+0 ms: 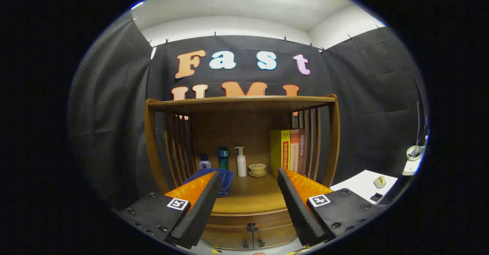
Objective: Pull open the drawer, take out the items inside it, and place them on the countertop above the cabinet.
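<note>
Drawer (pixel 250 218), closed, sits low between my fingers, under the surface (pixel 248 197). My gripper (pixel 249 176) hangs with fingers wide apart, holding nothing. I judge the small knob (pixel 251 226) easy to miss or slip off. Blue cloth (pixel 225 180), bottles, cup (pixel 257 169) and books (pixel 288 152) crowd the placing area.

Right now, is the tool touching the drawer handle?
Apart. The gripper view shows the tool open and held back, with the drawer handle lying untouched between and beyond its fingers.
</note>
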A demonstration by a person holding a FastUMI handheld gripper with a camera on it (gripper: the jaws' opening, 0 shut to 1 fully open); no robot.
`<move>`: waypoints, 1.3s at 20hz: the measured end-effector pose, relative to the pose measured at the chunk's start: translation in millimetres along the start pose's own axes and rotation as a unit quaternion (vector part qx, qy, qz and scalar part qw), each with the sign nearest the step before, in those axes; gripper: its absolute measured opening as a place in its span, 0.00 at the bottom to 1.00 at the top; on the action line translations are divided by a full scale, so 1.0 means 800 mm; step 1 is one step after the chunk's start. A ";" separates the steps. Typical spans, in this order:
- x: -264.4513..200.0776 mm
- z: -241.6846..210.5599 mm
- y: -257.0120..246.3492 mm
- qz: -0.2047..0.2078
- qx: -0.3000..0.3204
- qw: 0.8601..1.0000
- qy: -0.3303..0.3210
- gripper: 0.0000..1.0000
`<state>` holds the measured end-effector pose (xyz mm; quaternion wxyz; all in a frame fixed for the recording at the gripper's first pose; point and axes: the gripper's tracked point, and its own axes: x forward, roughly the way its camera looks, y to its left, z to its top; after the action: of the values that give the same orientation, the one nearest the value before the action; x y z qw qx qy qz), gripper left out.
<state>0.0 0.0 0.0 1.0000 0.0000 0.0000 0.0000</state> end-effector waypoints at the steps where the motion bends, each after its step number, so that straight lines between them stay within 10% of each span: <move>1: -0.001 0.001 0.000 -0.001 0.000 1.000 -0.001 0.98; 26: 0.012 -0.041 0.003 0.005 -0.014 1.000 -0.013 0.98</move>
<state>9.7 2.5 -33.1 0.9998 -0.0142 -0.0131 0.0048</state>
